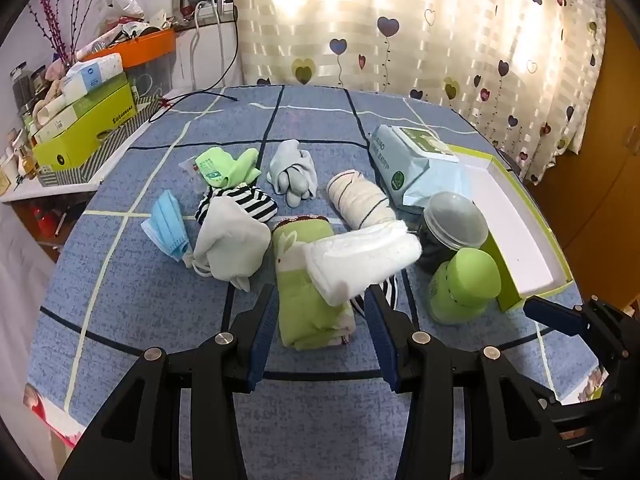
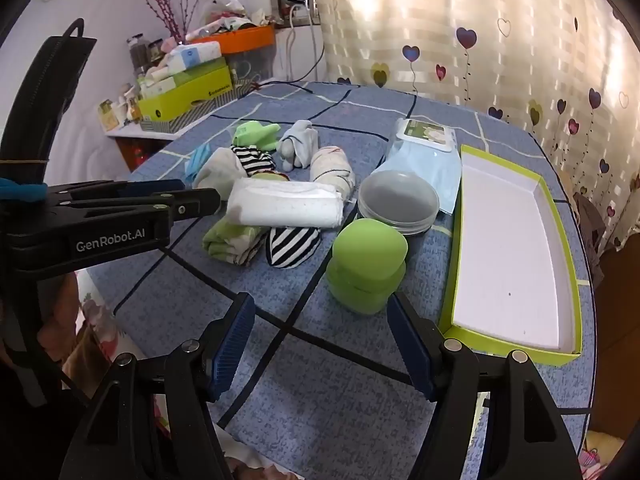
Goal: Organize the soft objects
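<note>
A pile of soft things lies on the blue checked tablecloth (image 1: 132,304): a white folded cloth (image 1: 360,258) on top of a green towel (image 1: 310,300), a striped sock (image 2: 292,246), a cream roll (image 1: 360,198), a grey sock (image 1: 292,172), a green sock (image 1: 228,168), a pale cloth (image 1: 230,240) and a blue face mask (image 1: 166,230). My left gripper (image 1: 320,312) is open, its fingers either side of the green towel, just short of the white cloth. My right gripper (image 2: 320,336) is open and empty, just in front of a green lidded jar (image 2: 366,266).
An empty green-edged white tray (image 2: 516,256) lies at the right. A clear-lidded jar (image 2: 398,202) and a wipes pack (image 2: 424,152) stand behind the green jar. Boxes and clutter (image 1: 80,120) fill a shelf at the left. A heart-patterned curtain hangs behind the table.
</note>
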`<state>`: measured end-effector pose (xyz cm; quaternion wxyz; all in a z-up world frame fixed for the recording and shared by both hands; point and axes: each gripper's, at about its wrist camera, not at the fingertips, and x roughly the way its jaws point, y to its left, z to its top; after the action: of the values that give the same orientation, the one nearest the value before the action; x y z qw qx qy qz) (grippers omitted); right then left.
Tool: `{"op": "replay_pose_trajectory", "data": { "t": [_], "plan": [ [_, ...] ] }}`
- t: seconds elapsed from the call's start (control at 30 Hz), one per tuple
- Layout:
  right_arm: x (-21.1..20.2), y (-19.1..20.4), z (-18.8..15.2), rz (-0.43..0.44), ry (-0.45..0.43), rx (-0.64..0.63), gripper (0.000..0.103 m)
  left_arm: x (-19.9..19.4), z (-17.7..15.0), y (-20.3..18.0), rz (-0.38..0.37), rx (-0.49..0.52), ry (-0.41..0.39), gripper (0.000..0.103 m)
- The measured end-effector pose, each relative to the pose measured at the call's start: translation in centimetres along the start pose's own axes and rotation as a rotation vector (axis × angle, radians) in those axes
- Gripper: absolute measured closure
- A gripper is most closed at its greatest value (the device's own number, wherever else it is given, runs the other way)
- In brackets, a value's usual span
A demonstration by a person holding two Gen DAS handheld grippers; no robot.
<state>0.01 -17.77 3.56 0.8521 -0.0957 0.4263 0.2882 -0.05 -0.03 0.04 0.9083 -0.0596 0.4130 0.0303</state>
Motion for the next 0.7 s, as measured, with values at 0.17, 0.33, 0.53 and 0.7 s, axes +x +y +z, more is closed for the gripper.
{"op": "replay_pose_trajectory", "data": {
  "t": [0.17,0.33,0.53,0.7],
  "plan": [
    [-0.06,0.02,0.09,-0.006,-0.004,-0.001,0.034,0.4,-0.32,-0.21,-0.004,0.003,0.011,0.056],
    [-0.08,0.01,0.11,-0.004,-0.005,-0.002,0.034,0.45,-0.62,-0.4,-0.009,0.009,0.014,0.056],
    [-0.39,-0.07,0.32,-0.015,-0.003,0.005,0.034,0.16,-0.46,-0.03,-0.021,0.008,0.014,0.056],
    [-0.44,-0.19,0.25,-0.018,-0.008,0.005,0.034,-0.12,-0.41,-0.09,-0.02,0.007,0.012,0.056]
  ]
}}
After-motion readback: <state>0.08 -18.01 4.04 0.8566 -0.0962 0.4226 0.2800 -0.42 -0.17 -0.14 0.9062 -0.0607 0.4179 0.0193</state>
